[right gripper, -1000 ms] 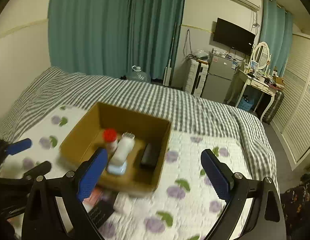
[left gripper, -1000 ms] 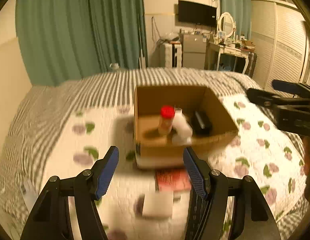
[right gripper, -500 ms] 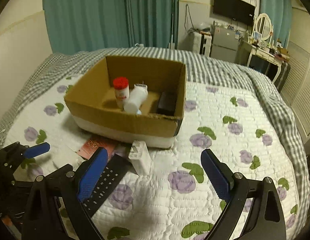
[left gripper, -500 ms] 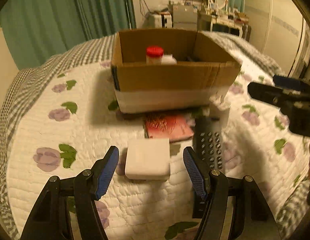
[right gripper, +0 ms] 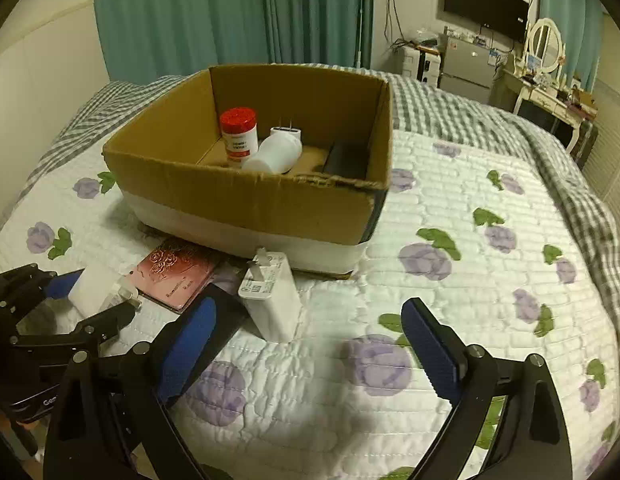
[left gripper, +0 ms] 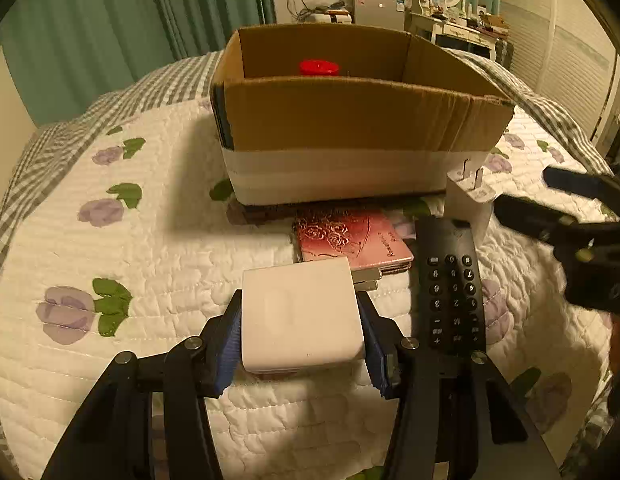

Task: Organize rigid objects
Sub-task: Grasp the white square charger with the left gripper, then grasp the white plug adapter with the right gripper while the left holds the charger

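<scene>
My left gripper (left gripper: 302, 340) is shut on a flat white box (left gripper: 301, 320) that rests on the quilt in front of the cardboard box (left gripper: 349, 120). A pink booklet (left gripper: 349, 240), a black remote (left gripper: 449, 296) and a white plug adapter (left gripper: 467, 200) lie beside it. In the right wrist view my right gripper (right gripper: 310, 352) is open and empty, just short of the white plug adapter (right gripper: 270, 296). The cardboard box (right gripper: 238, 196) holds a red-capped bottle (right gripper: 240, 136), a white bottle (right gripper: 276, 154) and a dark object (right gripper: 345, 162).
The quilted bed cover (right gripper: 469, 260) stretches to the right of the box. My left gripper (right gripper: 50, 312) shows at the lower left of the right wrist view. A desk and a fridge (right gripper: 465, 64) stand beyond the bed.
Both grippers moved down and closer to the objects in front of the box. My left gripper closed onto the flat white box. The right gripper stayed open.
</scene>
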The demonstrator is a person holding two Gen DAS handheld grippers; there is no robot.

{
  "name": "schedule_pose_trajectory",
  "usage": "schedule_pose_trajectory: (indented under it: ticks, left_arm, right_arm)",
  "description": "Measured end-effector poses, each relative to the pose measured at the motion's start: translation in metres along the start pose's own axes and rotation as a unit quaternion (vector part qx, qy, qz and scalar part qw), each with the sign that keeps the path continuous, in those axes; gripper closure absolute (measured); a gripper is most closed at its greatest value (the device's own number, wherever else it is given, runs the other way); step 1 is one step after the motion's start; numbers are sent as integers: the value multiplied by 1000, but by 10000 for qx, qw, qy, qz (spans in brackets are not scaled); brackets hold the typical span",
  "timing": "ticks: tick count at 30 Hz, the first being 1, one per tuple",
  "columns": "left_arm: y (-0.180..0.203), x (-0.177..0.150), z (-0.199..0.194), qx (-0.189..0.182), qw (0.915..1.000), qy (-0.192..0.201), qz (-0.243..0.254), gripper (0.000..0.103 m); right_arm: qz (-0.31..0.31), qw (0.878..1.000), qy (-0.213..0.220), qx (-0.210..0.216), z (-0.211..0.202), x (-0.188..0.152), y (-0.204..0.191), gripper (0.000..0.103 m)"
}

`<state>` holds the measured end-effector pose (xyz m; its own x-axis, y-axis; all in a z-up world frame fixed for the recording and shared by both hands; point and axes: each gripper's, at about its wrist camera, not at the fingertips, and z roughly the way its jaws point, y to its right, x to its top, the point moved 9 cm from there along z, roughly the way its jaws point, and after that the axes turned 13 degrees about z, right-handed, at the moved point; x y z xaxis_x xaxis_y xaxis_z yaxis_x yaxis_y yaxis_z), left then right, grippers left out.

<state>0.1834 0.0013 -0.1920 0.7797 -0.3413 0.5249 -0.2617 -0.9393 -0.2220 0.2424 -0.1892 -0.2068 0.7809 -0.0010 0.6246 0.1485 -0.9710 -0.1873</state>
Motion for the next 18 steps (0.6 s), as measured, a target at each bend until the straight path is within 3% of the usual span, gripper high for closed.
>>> schedule_pose_trajectory:
  ticks: [9,13,17,18]
  left_arm:
    - [-28,22,-21,303,9976,452,-435,50]
    - [-33,24,-18,279,9973,453,-503,50]
    - [-33,24,-16,269,9975,438,-478,50]
    - [-32,23,-17,274,9975,439,-473,50]
  right_arm:
    - [44,9998,-183,78,30,-2,-14,27]
    - [76,9997,-235,26,43,1,-15,46]
    - [46,9994,-331,108,50,-1,-17,78]
    - [26,9995,-306,93,49,-2,-17,78]
